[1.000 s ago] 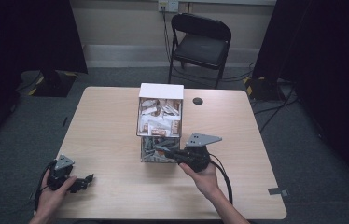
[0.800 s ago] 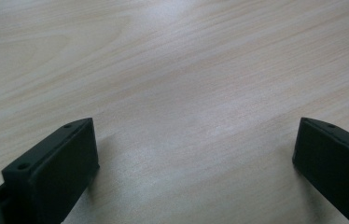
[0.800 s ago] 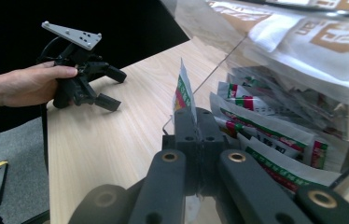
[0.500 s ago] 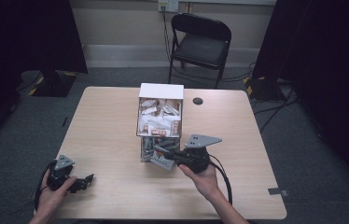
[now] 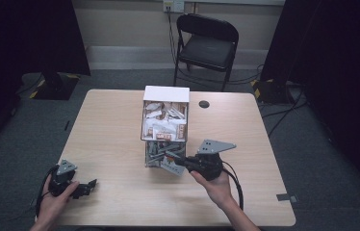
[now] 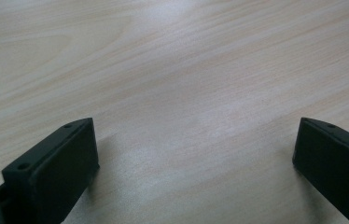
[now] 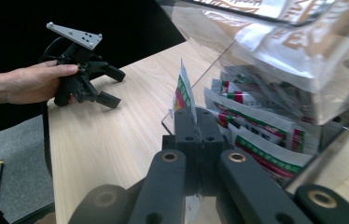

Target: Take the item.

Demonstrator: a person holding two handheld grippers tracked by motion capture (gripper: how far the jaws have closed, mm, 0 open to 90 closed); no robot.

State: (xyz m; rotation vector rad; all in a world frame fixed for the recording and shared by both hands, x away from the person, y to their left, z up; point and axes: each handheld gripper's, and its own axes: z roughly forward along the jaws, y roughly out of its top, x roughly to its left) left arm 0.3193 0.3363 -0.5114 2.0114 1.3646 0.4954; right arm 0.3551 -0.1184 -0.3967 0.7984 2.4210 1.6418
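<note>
While the right claw [image 7: 194,122] pinches a sachet [image 7: 182,91], the left claw [image 5: 85,186] gapes near the table [image 5: 110,125] edge.

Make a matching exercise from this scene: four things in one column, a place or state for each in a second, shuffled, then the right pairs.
Things:
1. left gripper
2. right gripper
3. folding chair
4. clear two-tier dispenser

Places or states:
A. on the floor beyond the table's far edge
B. jaws wide apart over bare wood, nothing between them
C. mid-table, sachets in both tiers
D. jaws closed on a red, green and white sachet at the dispenser's lower opening

Pairs: 1-B, 2-D, 3-A, 4-C
</note>
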